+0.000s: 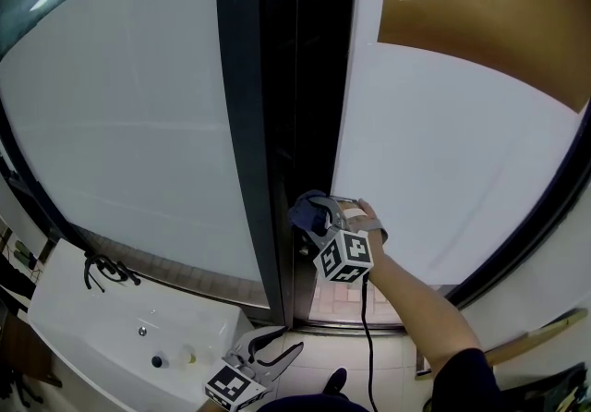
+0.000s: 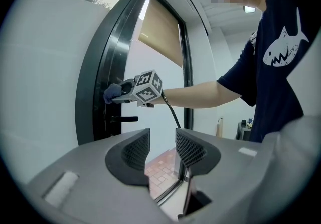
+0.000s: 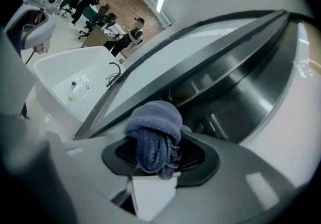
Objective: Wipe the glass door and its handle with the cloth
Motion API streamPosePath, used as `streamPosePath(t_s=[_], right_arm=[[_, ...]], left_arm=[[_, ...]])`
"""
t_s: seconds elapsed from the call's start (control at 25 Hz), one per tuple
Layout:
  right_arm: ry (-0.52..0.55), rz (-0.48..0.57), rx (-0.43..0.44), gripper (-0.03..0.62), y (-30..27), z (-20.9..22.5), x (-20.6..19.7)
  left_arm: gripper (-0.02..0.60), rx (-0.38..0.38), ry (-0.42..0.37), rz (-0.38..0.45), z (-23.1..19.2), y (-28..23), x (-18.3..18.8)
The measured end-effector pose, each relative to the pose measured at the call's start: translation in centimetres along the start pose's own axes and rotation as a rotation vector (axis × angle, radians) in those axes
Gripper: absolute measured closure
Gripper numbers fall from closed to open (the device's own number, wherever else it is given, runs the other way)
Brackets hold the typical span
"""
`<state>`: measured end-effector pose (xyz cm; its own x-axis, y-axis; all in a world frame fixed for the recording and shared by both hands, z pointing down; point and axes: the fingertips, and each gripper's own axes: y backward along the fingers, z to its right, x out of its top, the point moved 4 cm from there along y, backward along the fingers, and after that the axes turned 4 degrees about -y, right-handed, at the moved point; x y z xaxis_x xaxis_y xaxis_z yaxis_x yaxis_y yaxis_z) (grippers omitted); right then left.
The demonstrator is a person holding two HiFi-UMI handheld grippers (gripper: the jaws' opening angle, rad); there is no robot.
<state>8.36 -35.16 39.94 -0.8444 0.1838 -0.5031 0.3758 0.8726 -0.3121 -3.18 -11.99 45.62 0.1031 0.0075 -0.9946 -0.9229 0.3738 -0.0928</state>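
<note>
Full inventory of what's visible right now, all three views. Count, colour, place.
glass panels: two, frosted white, either side of the door frame
door frame: one, black, centre of the head view
handle: one, black, on the frame below the cloth
cloth: one, blue-grey, bunched between the right gripper's jaws, against the frame
blind: one, tan, upper right
sink: one, white, lower left
tap: one, black, on the sink's rim
cable: one, black, hanging from the right gripper
right gripper: grey, shut on the cloth
left gripper: grey, open, empty, held low
forearm: one, bare, behind the right gripper
</note>
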Motion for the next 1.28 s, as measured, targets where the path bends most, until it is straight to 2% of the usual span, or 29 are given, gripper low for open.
streamPosePath(t_s=[0.12,0.24,0.48,0.68,0.76,0.88,1.28], right_arm=[[0.122,-0.019,-0.007,0.411,-0.2,-0.5,-0.9],[0.166,-0.039,0.013,0.411,0.0,-1.1,-2.0],[0.171,-0.074,0.026,0.413,1.3,-1.3,-4.0],[0.107,-0.132,0.02,0.413,2.5,-0.4,-7.0],[0.111,-0.151,0.018,0.413,3.1,-0.1,-8.0],[0.144,-0.178,0.009,0.413,4.1,0.1,-9.3],[0.094,-0.293,-0.063,0.413,10.5,2.5,-15.6]], left_arm=[[0.428,-0.007,0.009,-0.009,0.0,-0.3,-0.4],[0.428,-0.01,0.006,-0.019,0.0,-0.3,-0.8],[0.428,-0.033,0.003,-0.024,0.6,-1.1,-1.1],[0.43,-0.052,-0.003,-0.015,1.2,-1.6,-0.9],[0.428,-0.057,0.002,-0.01,1.4,-1.8,-0.4],[0.428,-0.063,0.006,-0.018,1.7,-2.1,-0.5],[0.43,-0.082,-0.008,-0.025,2.3,-2.3,-1.0]])
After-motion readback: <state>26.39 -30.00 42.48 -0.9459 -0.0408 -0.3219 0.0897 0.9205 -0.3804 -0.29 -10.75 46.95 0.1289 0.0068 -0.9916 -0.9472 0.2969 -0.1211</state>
